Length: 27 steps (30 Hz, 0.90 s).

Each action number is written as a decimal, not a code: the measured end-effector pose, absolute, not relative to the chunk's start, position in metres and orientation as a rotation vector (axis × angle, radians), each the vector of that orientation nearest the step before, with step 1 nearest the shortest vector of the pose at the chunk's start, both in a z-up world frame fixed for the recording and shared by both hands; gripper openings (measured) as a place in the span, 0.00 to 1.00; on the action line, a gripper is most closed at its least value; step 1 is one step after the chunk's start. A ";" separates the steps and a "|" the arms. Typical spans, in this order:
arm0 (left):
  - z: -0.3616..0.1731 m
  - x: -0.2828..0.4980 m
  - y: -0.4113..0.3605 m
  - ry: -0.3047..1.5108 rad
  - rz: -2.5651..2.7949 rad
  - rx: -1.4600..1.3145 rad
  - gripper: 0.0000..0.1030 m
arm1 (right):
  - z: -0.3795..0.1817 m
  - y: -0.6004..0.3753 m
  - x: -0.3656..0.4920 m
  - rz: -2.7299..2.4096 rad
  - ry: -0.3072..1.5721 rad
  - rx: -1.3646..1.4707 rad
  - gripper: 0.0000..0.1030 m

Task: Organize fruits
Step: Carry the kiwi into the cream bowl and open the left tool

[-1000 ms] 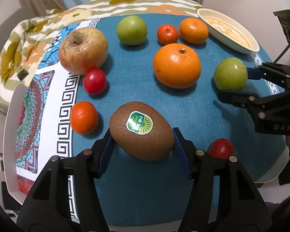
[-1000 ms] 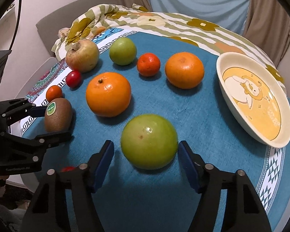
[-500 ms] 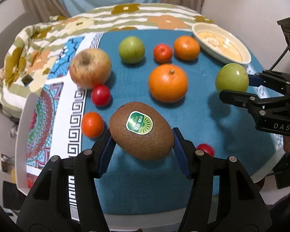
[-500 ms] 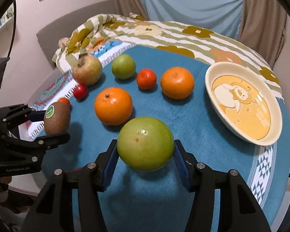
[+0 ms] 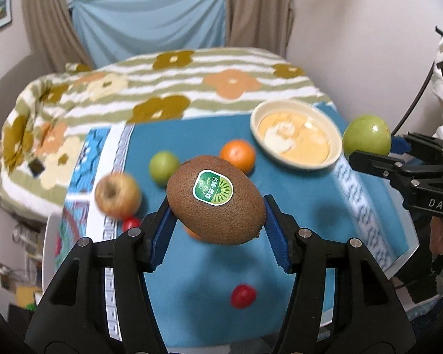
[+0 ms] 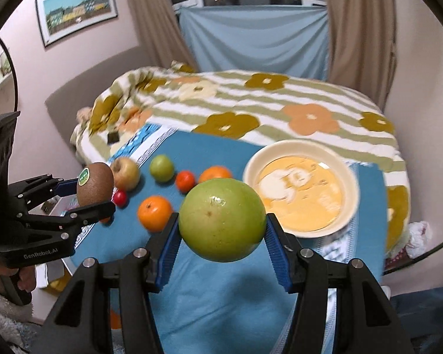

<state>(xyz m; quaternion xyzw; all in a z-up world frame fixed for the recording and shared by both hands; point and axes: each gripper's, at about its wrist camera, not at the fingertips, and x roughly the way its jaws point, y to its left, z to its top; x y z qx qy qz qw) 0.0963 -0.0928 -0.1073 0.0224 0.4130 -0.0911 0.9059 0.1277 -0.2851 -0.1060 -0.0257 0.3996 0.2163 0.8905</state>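
My left gripper (image 5: 217,230) is shut on a brown kiwi (image 5: 215,199) with a green sticker and holds it high above the blue table mat (image 5: 304,206). My right gripper (image 6: 221,236) is shut on a large green apple (image 6: 221,219), also lifted above the mat. The apple shows at the right in the left wrist view (image 5: 366,140), and the kiwi at the left in the right wrist view (image 6: 94,183). A cream bowl (image 6: 301,197) with an orange inside stands empty at the mat's far right, beyond the apple.
On the mat lie a red-yellow apple (image 5: 118,194), a small green apple (image 5: 164,166), oranges (image 6: 155,212) (image 6: 215,174), a tangerine (image 6: 185,180) and cherry tomatoes (image 5: 243,295) (image 6: 120,198). A flowered blanket (image 6: 251,103) covers the far side.
Both grippers have risen well above the table with their fruits. The right gripper closed on the green apple a second ago and lifted it. The fruits on the mat now look farther away.
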 end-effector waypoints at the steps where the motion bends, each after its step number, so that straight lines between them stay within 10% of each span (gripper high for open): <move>1: -0.103 0.102 -0.097 0.845 -0.199 0.052 0.60 | -0.103 -0.290 0.131 0.434 0.824 -0.049 0.50; 27: -0.165 0.331 -0.236 0.915 -0.627 0.269 0.60 | -0.136 -0.372 0.238 0.080 0.861 0.106 0.50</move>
